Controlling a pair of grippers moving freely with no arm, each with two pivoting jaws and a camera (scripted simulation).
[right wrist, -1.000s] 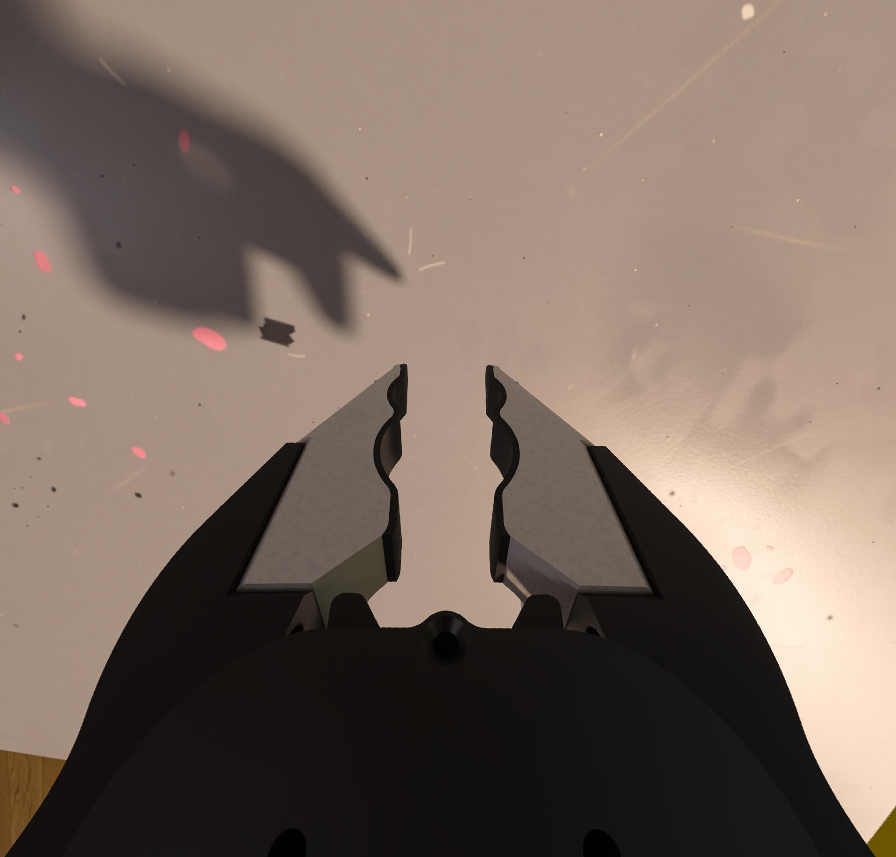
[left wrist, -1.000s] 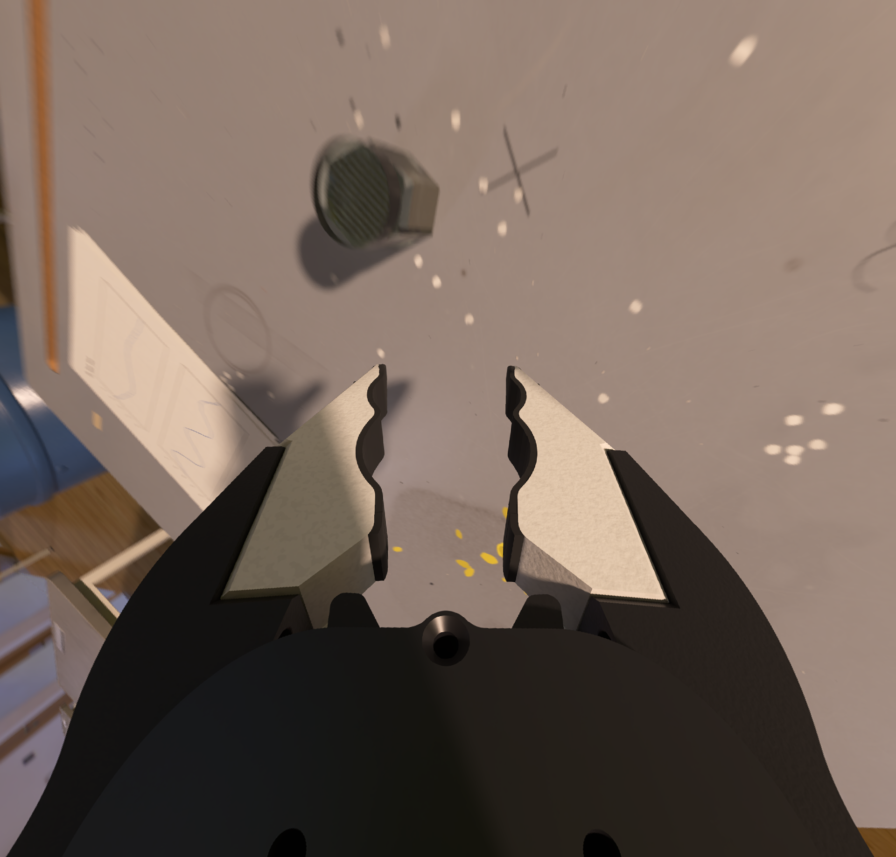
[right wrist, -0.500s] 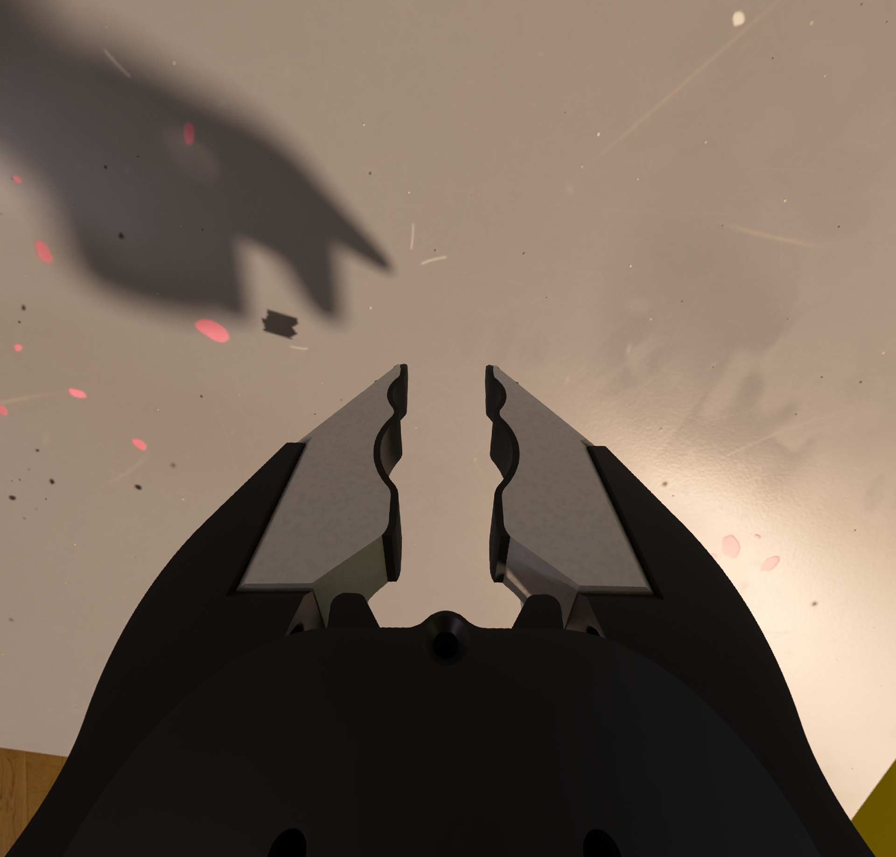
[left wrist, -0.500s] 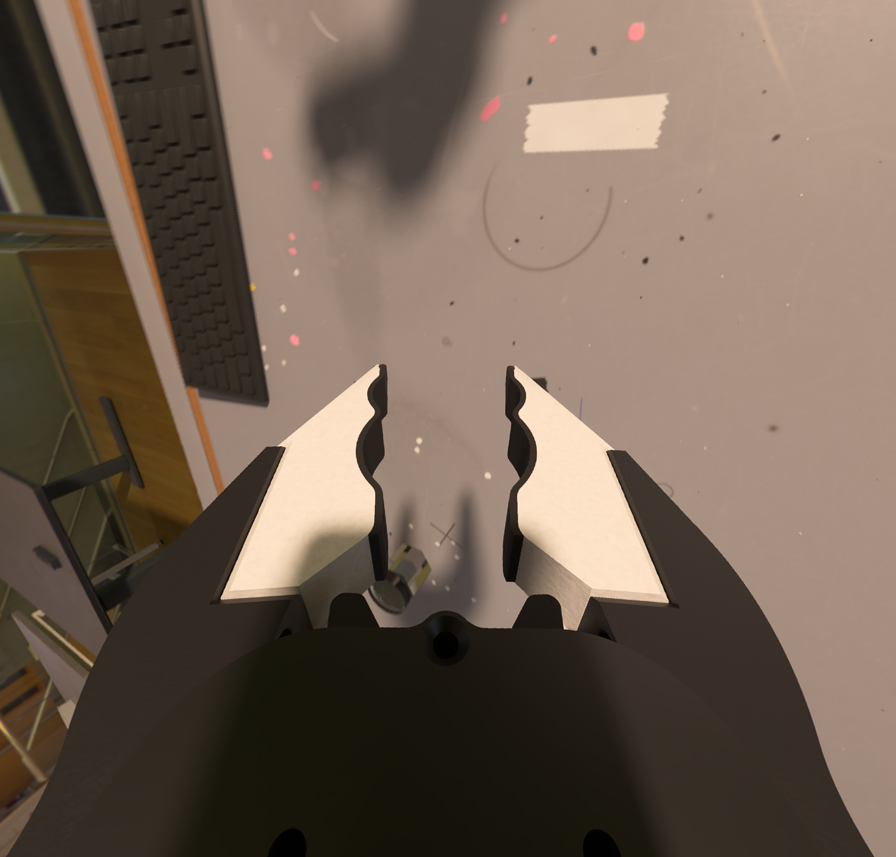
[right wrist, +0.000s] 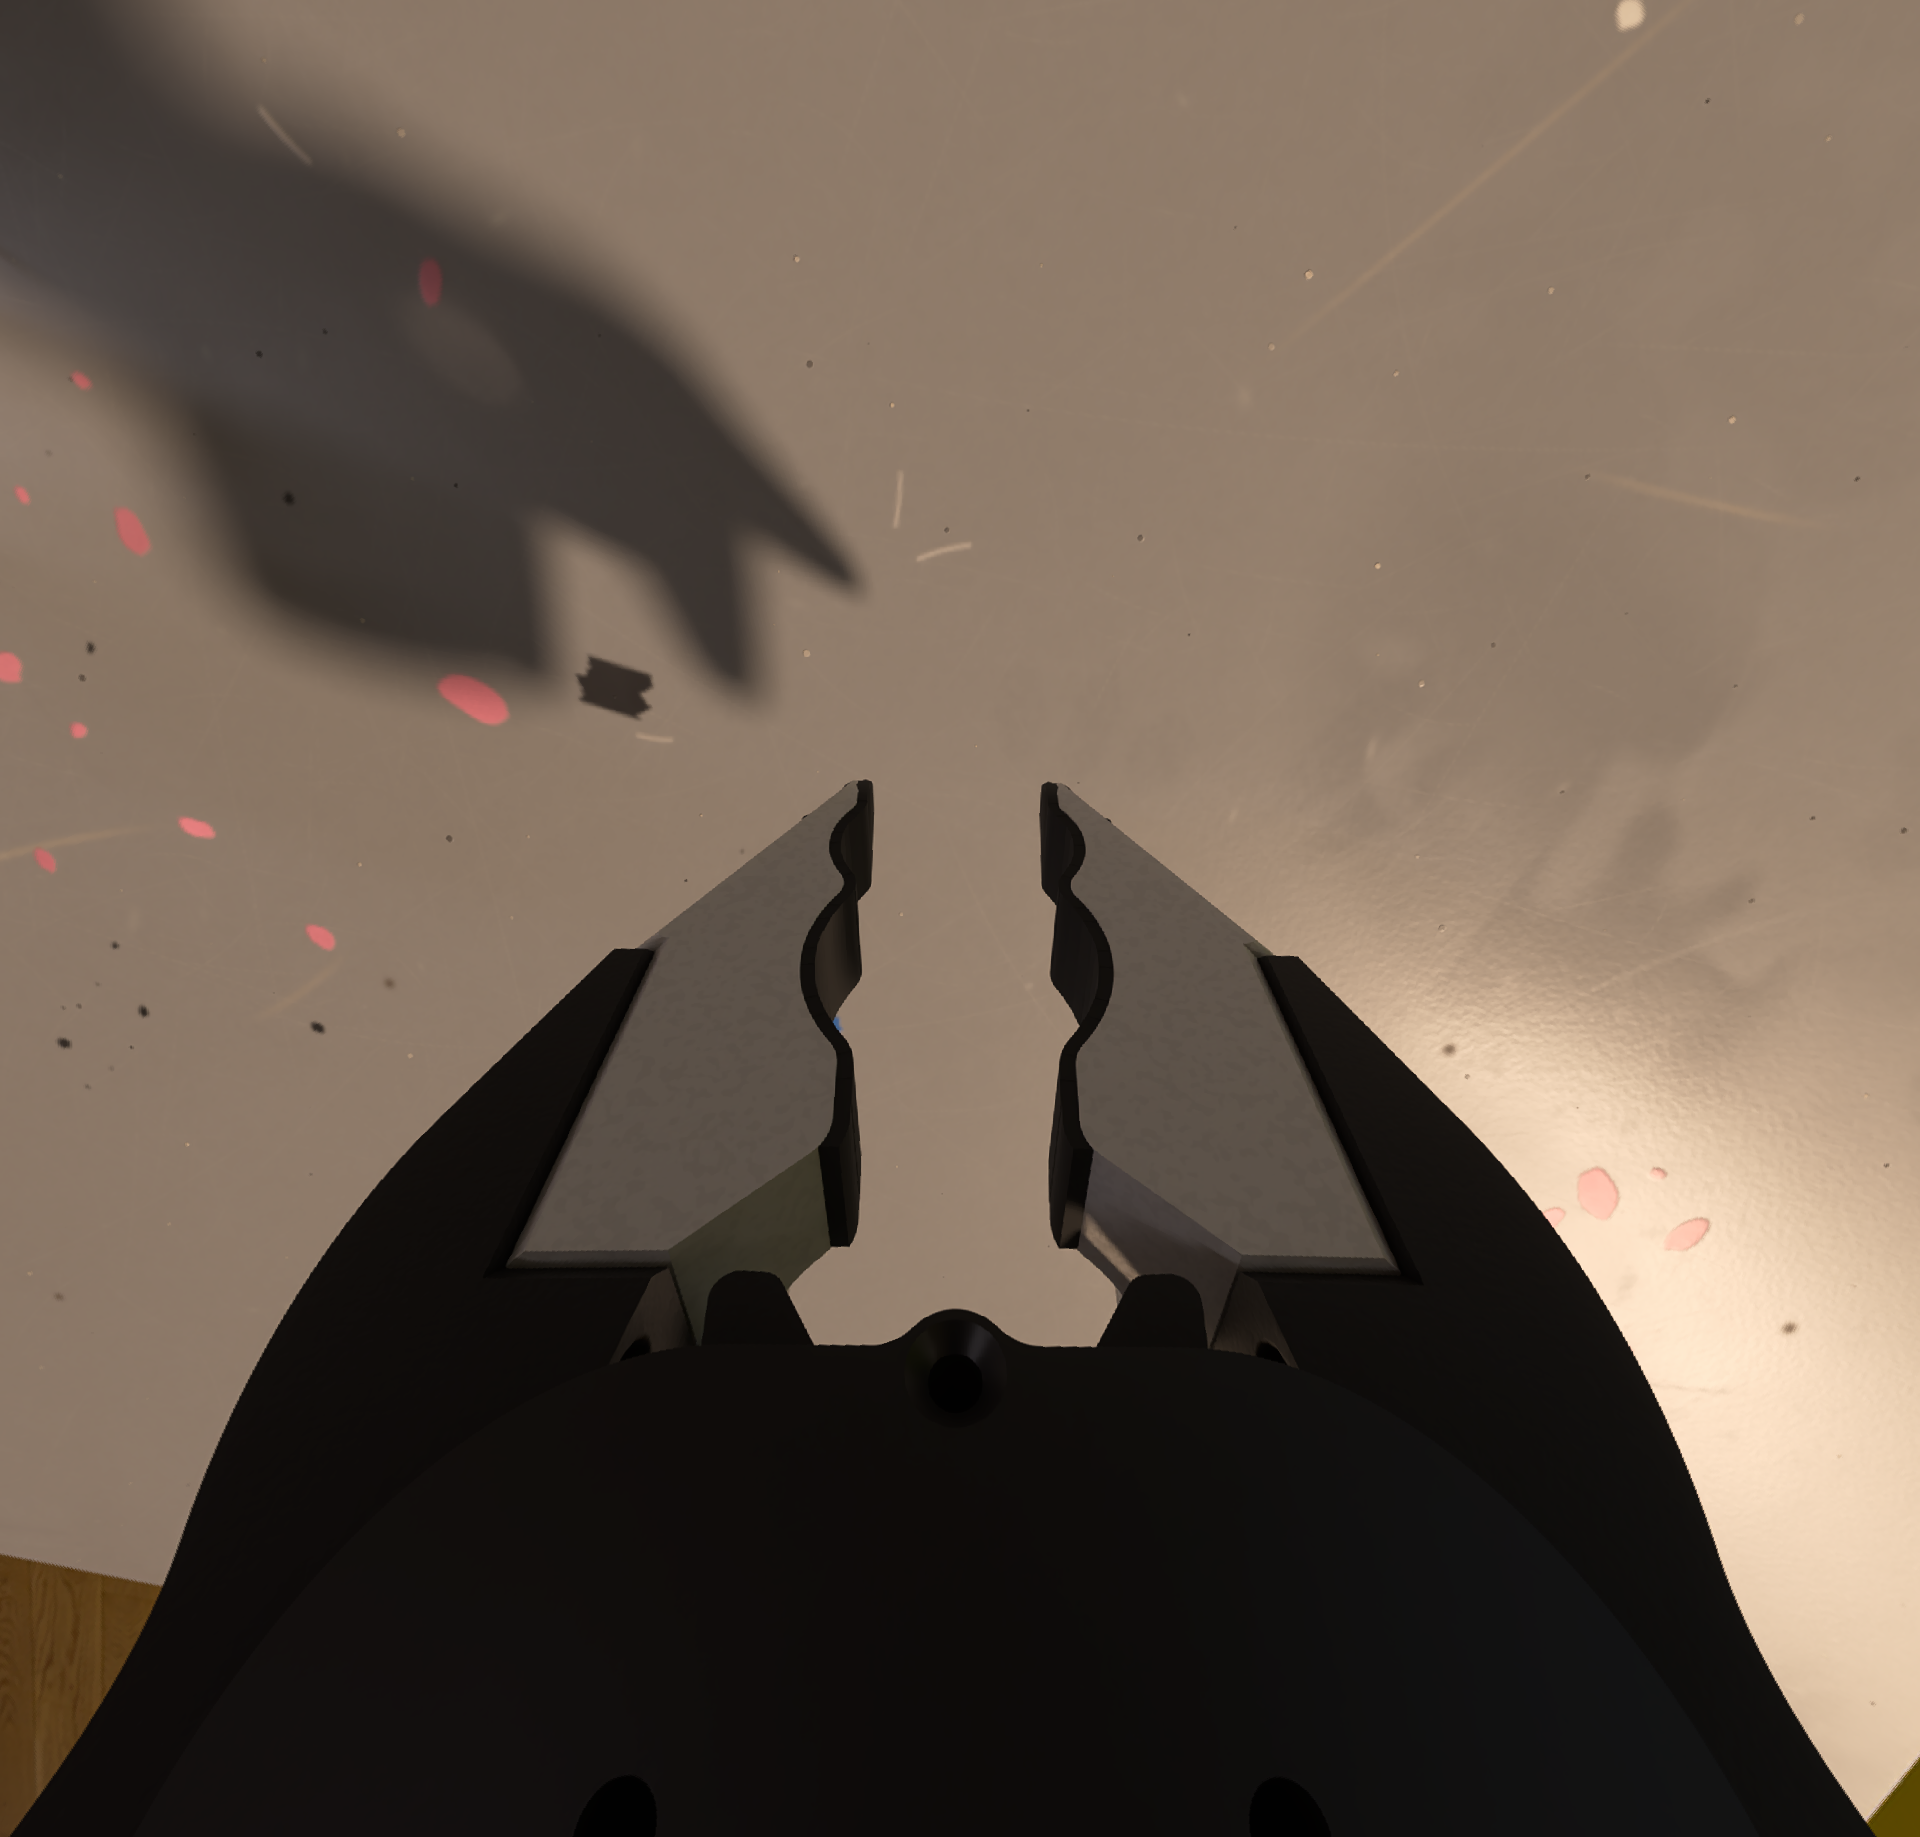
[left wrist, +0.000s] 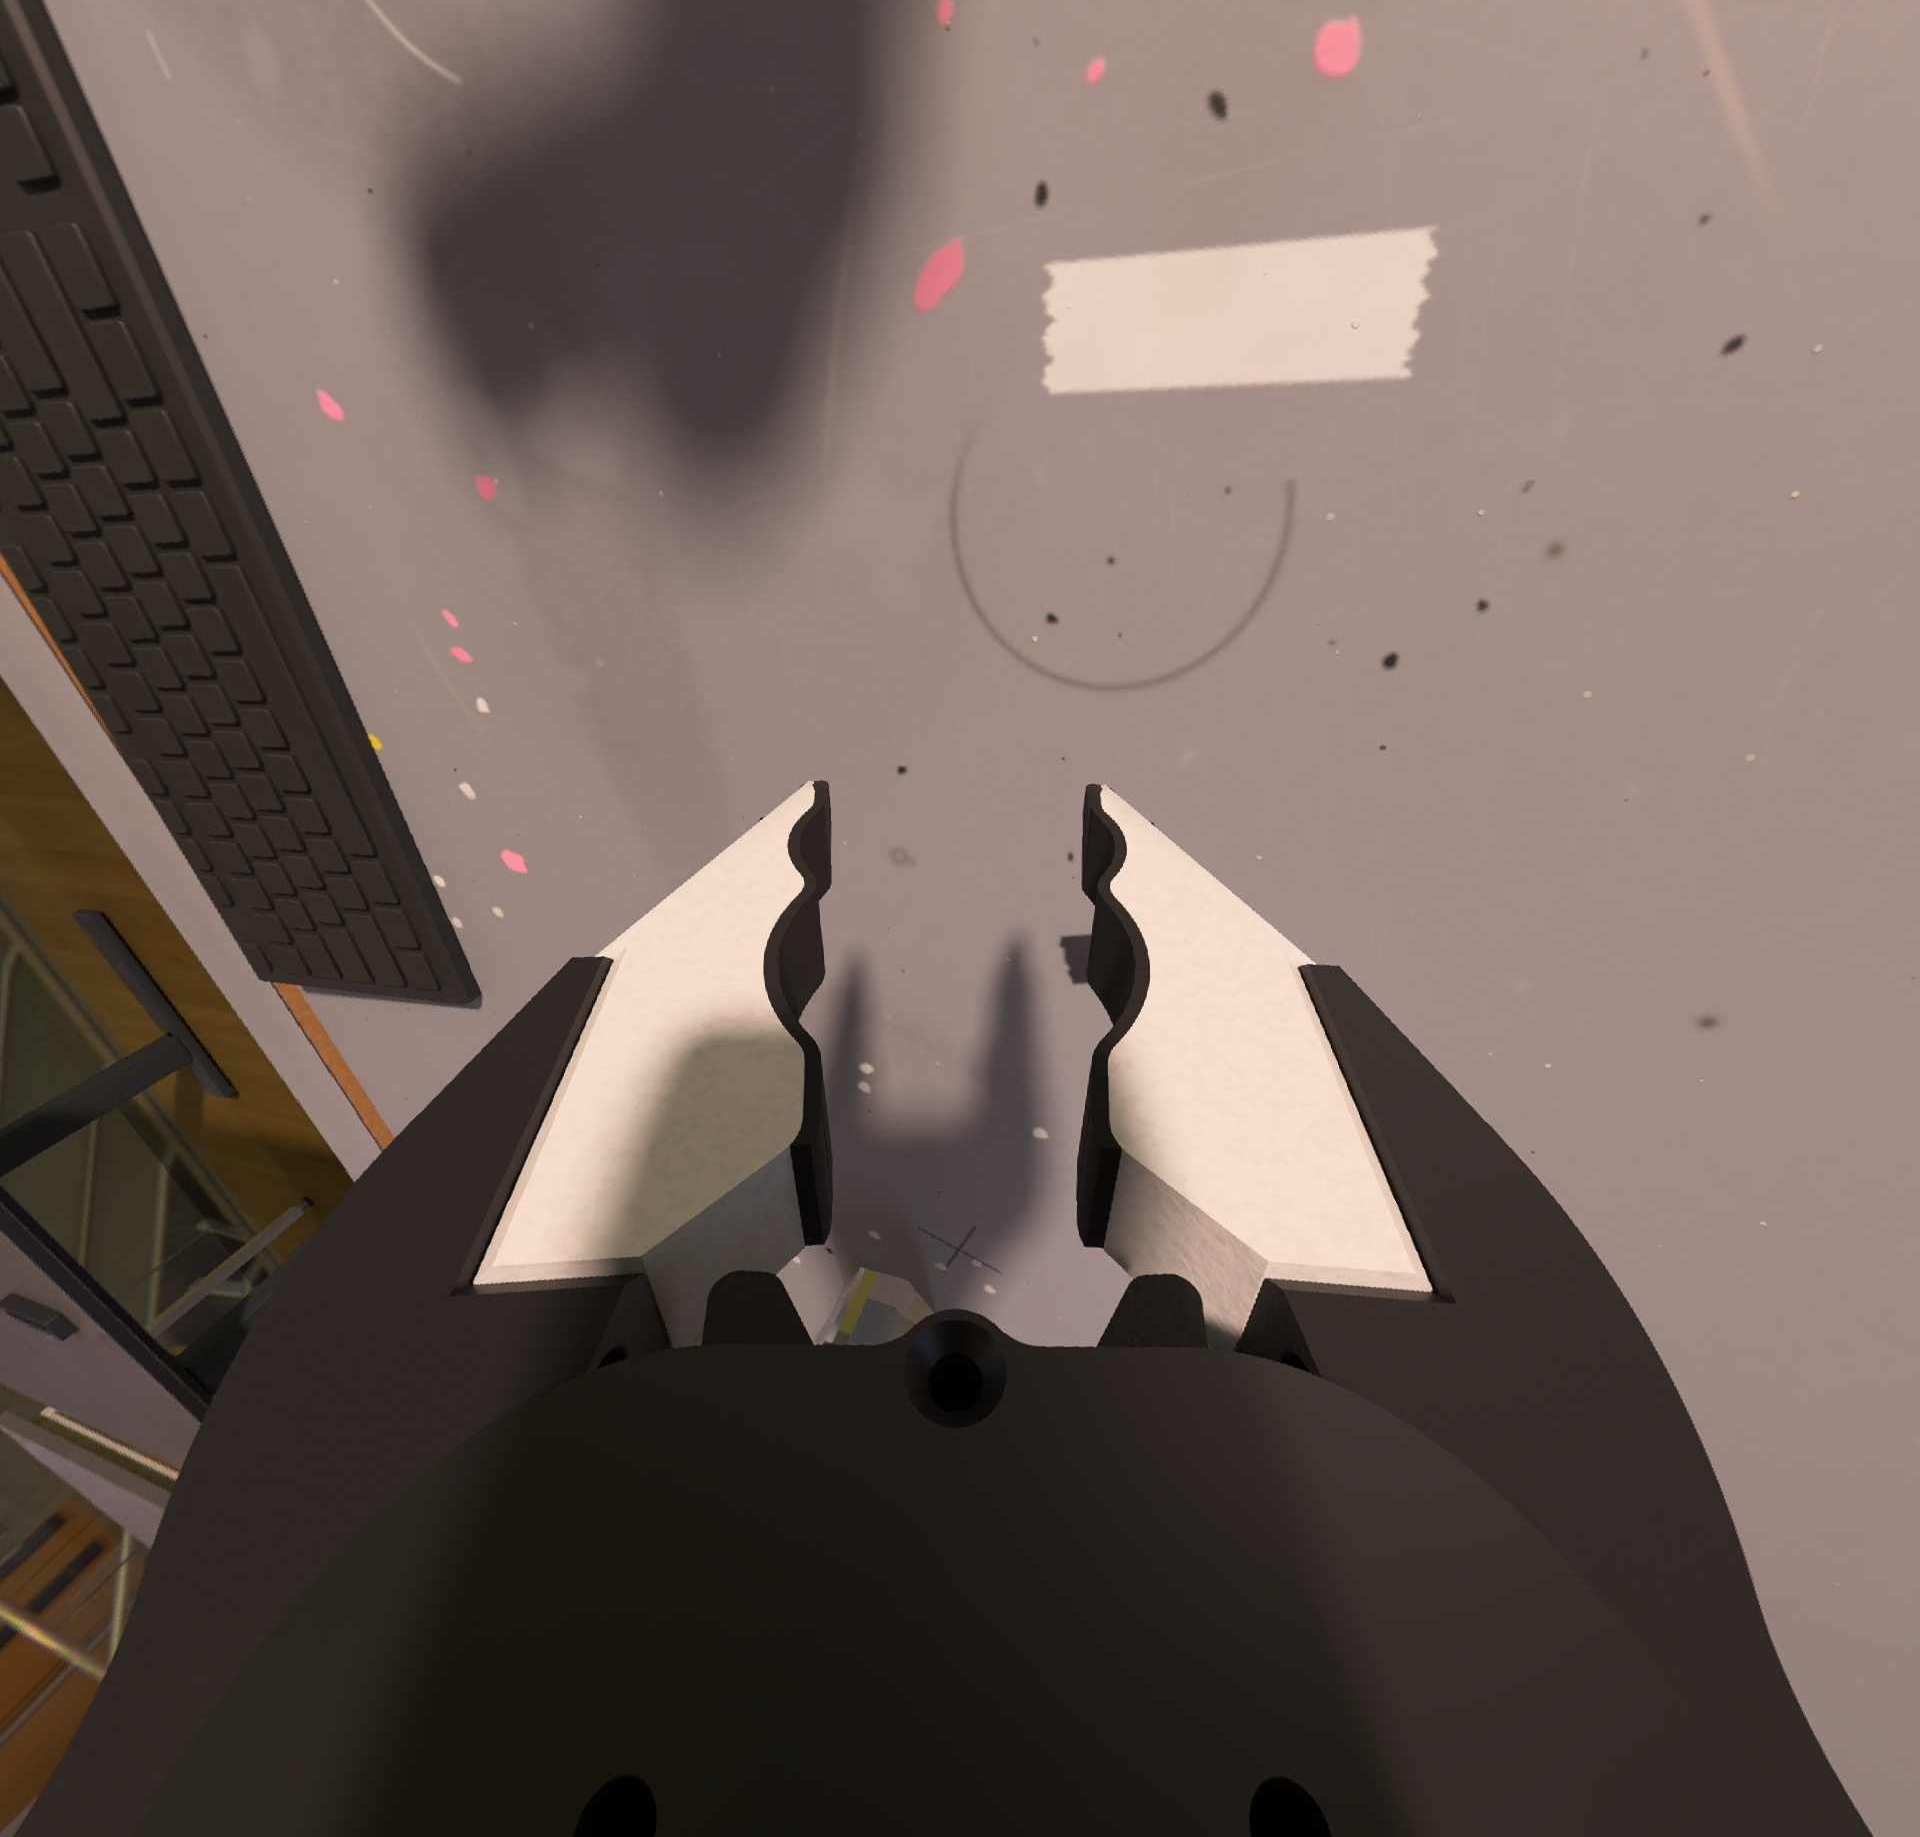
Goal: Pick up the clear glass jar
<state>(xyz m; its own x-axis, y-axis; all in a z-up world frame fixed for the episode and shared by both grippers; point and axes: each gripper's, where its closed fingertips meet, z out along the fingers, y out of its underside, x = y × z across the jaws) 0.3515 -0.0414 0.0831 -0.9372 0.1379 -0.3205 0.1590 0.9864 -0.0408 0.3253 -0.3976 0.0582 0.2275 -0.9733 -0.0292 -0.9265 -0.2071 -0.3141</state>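
Note:
The clear glass jar (left wrist: 871,1304) shows only as a small pale sliver low in the left wrist view, between the finger bases and mostly hidden behind the gripper body. It lies on the grey table (left wrist: 1558,852). My left gripper (left wrist: 956,800) is open and empty, held above the table with its tips well beyond the jar. My right gripper (right wrist: 956,795) is open and empty over a bare patch of table (right wrist: 1351,333). No jar shows in the right wrist view.
A black keyboard (left wrist: 156,561) lies along the table's left edge. A strip of pale tape (left wrist: 1236,312) and a drawn circle (left wrist: 1122,582) lie ahead. A small black scrap (right wrist: 615,688) lies ahead of the right gripper. Wooden floor (right wrist: 62,1621) shows past the near edge.
The left gripper has swung away from the jar, which slid from upper centre down to the finger bases; keyboard and tape came into view and grew nearer. The right gripper barely moved.

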